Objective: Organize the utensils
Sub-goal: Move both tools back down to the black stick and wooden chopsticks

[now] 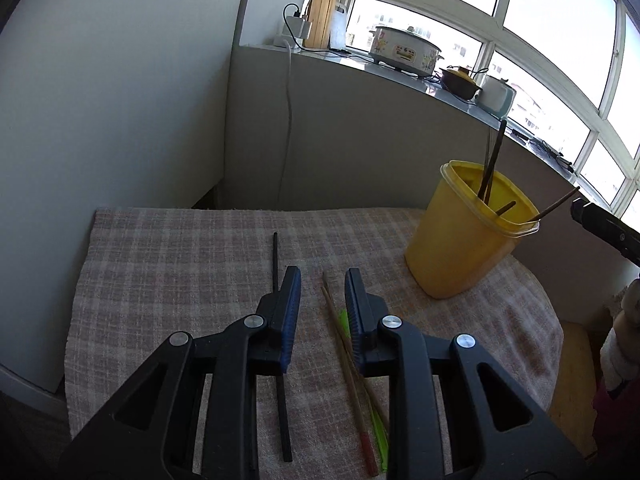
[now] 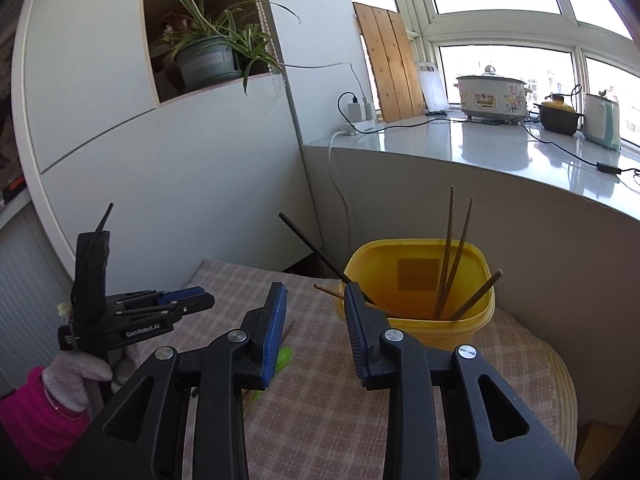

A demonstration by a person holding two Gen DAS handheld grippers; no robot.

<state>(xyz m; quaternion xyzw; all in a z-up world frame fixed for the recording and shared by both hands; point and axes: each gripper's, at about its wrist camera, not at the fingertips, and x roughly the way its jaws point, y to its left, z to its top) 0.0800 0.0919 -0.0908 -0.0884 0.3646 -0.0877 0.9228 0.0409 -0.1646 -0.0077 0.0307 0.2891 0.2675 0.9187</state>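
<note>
Left wrist view: the left hand-held gripper [image 1: 322, 280], jaws apart and empty, hovers over the wooden red-tipped chopsticks [image 1: 347, 364] on the checked cloth-covered counter [image 1: 180, 264]. They run lengthwise between the jaws, left of the yellow plastic tub [image 1: 460, 240].

Right wrist view: the right hand-held gripper [image 2: 316, 296], jaws apart and empty, hangs beside that tub, farther from them.

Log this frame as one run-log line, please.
left gripper: open, above brown chopsticks on cloth | right gripper: open, near yellow container | container holds chopsticks

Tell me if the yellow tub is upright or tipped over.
Upright. The tub stands on its base with its mouth facing up, and chopsticks lean inside.
</note>
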